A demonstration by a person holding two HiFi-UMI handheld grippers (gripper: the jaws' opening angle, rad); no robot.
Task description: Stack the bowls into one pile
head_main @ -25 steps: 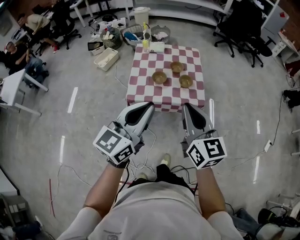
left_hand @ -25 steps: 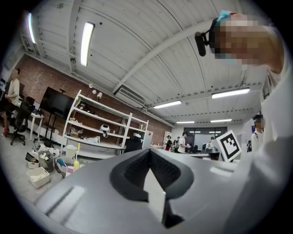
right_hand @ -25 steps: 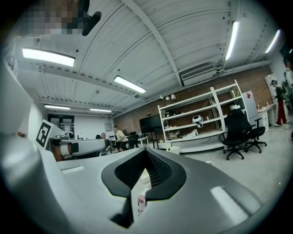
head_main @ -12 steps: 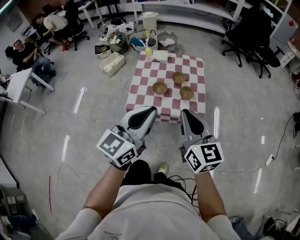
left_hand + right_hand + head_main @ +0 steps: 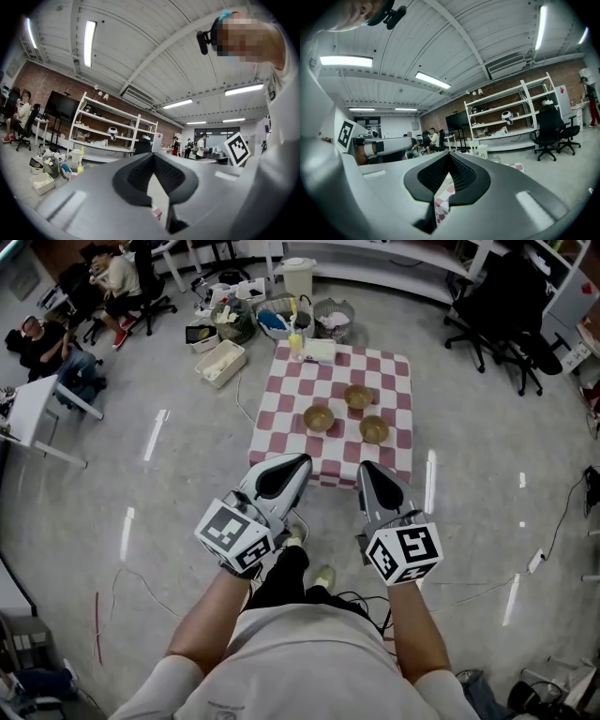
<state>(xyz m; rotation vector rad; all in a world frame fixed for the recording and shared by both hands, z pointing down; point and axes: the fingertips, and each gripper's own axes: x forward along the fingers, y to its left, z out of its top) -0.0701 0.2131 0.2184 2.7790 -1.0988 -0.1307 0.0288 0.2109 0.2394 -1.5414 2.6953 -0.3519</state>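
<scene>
Three brown bowls stand apart on a table with a red-and-white checked cloth (image 5: pixel 281 390): one to the left (image 5: pixel 319 417), one further back (image 5: pixel 357 396), one to the right (image 5: pixel 373 428). My left gripper (image 5: pixel 286 462) and right gripper (image 5: pixel 368 470) hang side by side in the air short of the table's near edge, well away from the bowls. Both are shut and hold nothing. In the left gripper view the left gripper (image 5: pixel 153 157) points at the room and shelves. In the right gripper view the right gripper (image 5: pixel 449 155) shows a strip of checked cloth (image 5: pixel 443 199) under its jaws.
A yellow bottle (image 5: pixel 297 338) and a white box (image 5: pixel 319 350) sit at the table's far edge. Baskets (image 5: pixel 272 315) and a white bin (image 5: pixel 298 273) stand behind it, a crate (image 5: pixel 222 360) to its left. Office chairs (image 5: pixel 497 296) are at the right, seated people (image 5: pixel 56 334) at the far left. Cables lie on the floor.
The person has stepped forward, so the table sits a little nearer and lower in the head view. Both grippers keep their pose and stay shut.
</scene>
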